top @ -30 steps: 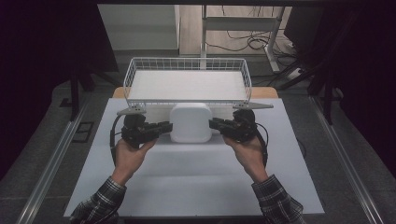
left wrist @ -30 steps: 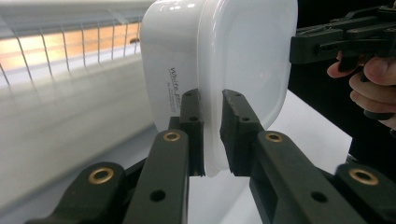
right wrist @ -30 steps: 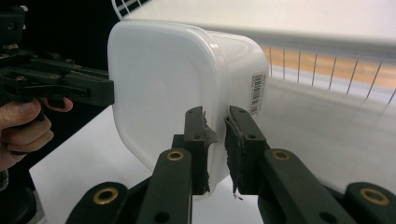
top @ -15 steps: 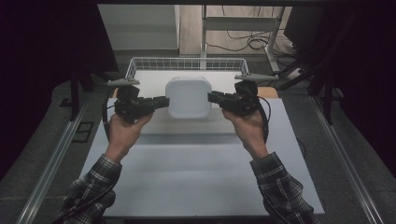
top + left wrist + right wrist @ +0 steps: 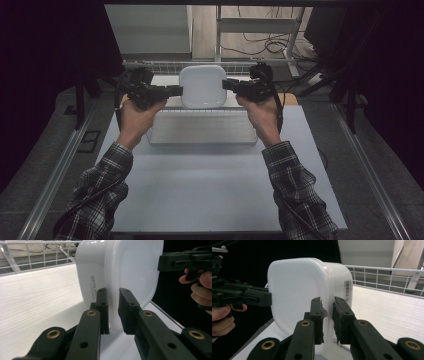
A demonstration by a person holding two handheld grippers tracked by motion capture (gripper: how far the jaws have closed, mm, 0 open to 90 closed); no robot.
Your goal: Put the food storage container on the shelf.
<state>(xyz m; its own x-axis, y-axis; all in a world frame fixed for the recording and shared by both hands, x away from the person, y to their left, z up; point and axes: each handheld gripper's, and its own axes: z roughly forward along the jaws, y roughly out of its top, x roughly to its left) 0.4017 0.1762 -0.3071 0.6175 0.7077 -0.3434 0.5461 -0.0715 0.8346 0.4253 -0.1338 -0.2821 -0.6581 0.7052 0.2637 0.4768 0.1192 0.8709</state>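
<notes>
A white plastic container (image 5: 202,86) with a lid hangs in the air, tipped so its lid faces the high view. My left gripper (image 5: 177,91) is shut on its left rim and my right gripper (image 5: 226,84) is shut on its right rim. In the left gripper view the jaws (image 5: 112,293) pinch the lid's edge of the container (image 5: 120,272), with the right gripper (image 5: 185,261) on the far side. In the right gripper view the jaws (image 5: 327,302) clamp the rim of the container (image 5: 297,290), and the left gripper (image 5: 244,296) grips the opposite edge.
A white wire basket (image 5: 200,141) sits on the grey table (image 5: 210,185) just under and behind the raised container. Dark curtains flank the table. Cables and metal frame legs lie on the floor beyond the basket.
Both hands have lifted the container off the table and carried it up and away, over the wire basket. Both grips have stayed closed on its rim.
</notes>
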